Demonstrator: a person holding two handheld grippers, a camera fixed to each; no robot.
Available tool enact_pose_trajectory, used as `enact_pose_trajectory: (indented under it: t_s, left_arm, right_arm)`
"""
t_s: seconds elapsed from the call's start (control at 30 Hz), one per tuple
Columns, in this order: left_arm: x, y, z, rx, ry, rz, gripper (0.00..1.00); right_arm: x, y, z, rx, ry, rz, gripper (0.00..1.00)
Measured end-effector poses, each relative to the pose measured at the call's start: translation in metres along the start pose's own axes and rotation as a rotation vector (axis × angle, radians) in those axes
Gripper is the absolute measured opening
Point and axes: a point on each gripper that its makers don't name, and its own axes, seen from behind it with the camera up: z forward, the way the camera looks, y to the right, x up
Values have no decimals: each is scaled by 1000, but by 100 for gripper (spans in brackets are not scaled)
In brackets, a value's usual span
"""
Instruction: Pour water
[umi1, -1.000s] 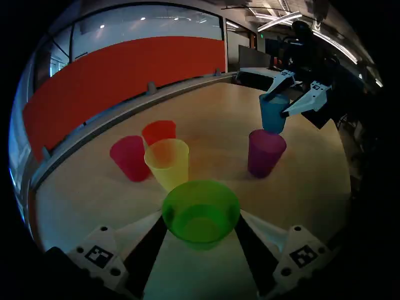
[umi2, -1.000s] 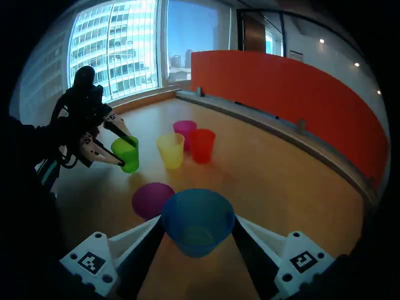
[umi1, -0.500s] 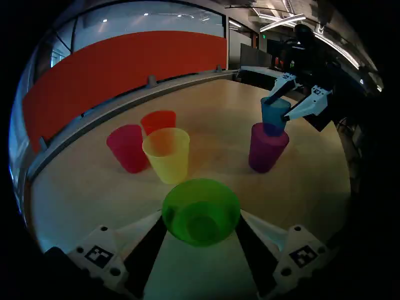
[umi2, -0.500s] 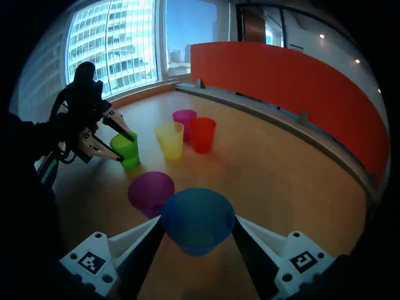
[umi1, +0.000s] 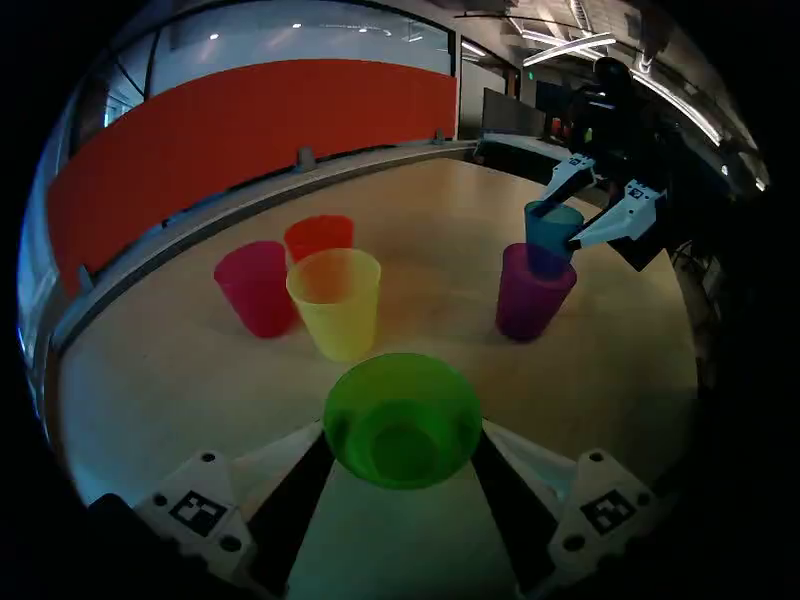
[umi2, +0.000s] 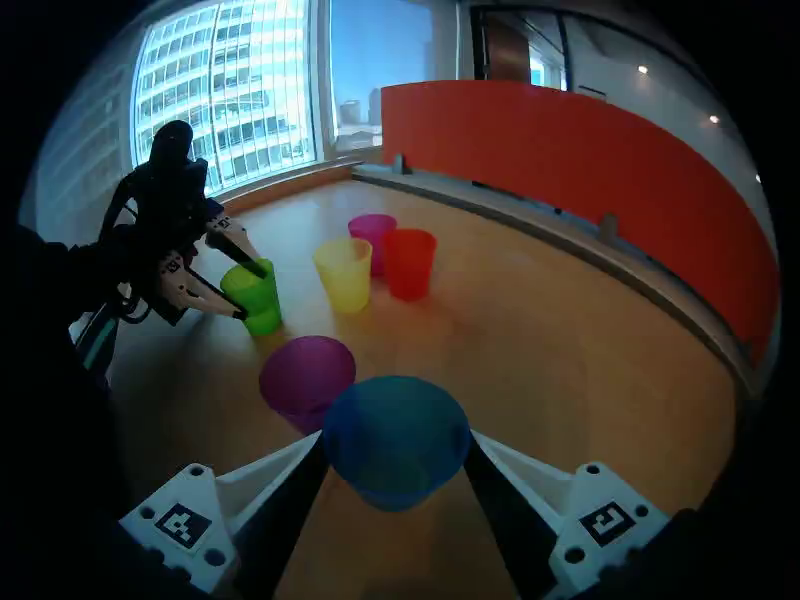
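Note:
In the left gripper view my left gripper (umi1: 402, 440) is shut on a green cup (umi1: 402, 418), held above the wooden table (umi1: 180, 380). The right gripper view has my right gripper (umi2: 396, 455) shut on a blue cup (umi2: 395, 440), tipped toward the purple cup (umi2: 306, 378) just below and left of it. Seen from the left gripper view, the blue cup (umi1: 550, 232) hangs right over the purple cup (umi1: 534, 292), tilted, held by the right gripper (umi1: 590, 205). The right gripper view also shows the left gripper (umi2: 225, 280) with the green cup (umi2: 254, 295) at the left.
A yellow cup (umi1: 335, 300), a pink cup (umi1: 255, 288) and an orange-red cup (umi1: 320, 236) stand in a cluster on the table. A red partition wall (umi1: 250, 130) runs along the table's far edge. A person's dark sleeve (umi2: 60, 290) is at the left.
The blue cup has tipped further forward over the purple cup. The green cup has also tilted a little more. The standing cups have not moved.

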Motion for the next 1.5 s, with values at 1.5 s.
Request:
enact_pose_trajectory:
  t_s: [1.5]
  left_arm:
    - [-25,6,-32,38,12,-80,91]
  right_arm:
    - [-40,-5,5,-45,-50,-20,100]
